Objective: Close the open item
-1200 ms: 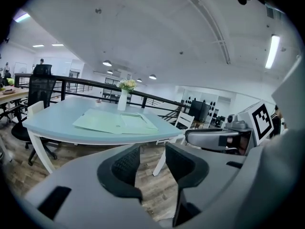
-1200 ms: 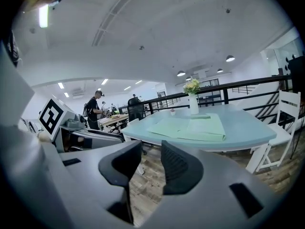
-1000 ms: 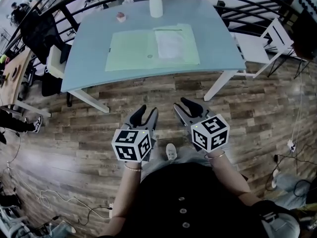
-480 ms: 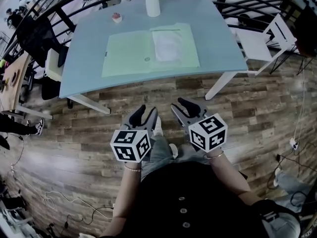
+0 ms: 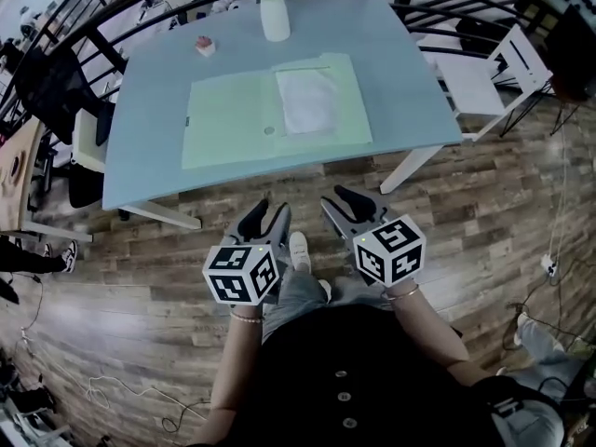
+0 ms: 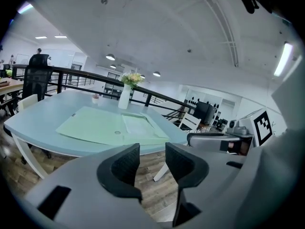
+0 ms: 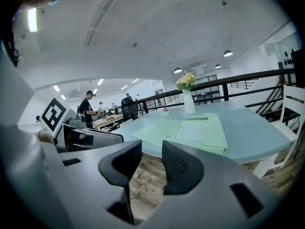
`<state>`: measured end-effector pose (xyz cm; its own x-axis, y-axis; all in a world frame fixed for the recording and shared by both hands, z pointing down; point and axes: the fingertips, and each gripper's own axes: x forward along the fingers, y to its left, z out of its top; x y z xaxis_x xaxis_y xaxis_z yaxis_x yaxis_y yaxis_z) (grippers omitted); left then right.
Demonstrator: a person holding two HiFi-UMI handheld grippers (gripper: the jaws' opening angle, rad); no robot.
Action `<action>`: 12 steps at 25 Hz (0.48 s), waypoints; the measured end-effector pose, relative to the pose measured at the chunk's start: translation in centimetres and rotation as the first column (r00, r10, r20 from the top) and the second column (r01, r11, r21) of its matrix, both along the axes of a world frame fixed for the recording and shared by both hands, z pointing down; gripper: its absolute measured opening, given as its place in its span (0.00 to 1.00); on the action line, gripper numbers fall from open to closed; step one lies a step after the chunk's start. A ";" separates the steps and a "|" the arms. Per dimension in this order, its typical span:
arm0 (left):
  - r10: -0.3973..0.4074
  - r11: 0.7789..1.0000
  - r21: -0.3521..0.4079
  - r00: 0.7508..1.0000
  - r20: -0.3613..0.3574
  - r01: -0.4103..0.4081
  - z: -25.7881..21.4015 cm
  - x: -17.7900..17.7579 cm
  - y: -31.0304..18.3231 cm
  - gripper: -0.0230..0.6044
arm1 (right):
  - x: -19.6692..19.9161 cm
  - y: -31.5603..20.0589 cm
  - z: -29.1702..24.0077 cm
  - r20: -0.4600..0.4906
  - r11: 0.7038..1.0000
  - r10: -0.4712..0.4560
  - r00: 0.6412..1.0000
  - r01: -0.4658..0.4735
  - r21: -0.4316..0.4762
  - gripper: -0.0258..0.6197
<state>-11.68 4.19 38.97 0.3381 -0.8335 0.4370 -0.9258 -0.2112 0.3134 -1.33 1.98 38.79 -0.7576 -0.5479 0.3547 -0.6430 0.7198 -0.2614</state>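
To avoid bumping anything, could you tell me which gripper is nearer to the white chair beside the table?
Right. The right gripper hangs over the floor, below and left of the white chair in the head view; the left gripper sits farther left again.

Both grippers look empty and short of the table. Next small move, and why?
Probably advance both toward the near edge of the pale blue table. The light green folder lies open flat there, a white paper sheet on its right half, while the left gripper and right gripper hang over the wood floor, fingers apart and empty, seemingly out of reach of either flap.
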 end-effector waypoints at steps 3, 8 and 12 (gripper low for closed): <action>0.006 1.000 -0.001 1.000 -0.005 -0.006 0.0 -0.9 -2.2 0.32 | -0.7 -2.1 -0.1 -0.005 1.000 0.009 1.000 -0.009 0.000 0.24; 0.006 1.000 -0.019 1.000 -0.023 -0.006 0.4 -2.8 -5.6 0.32 | -2.3 -5.6 0.4 -0.024 1.000 0.020 1.000 -0.020 -0.014 0.25; -0.004 0.999 -0.043 0.999 -0.042 0.002 1.3 -4.7 -7.7 0.32 | -3.8 -7.8 0.9 -0.043 0.999 0.022 0.999 -0.023 -0.026 0.25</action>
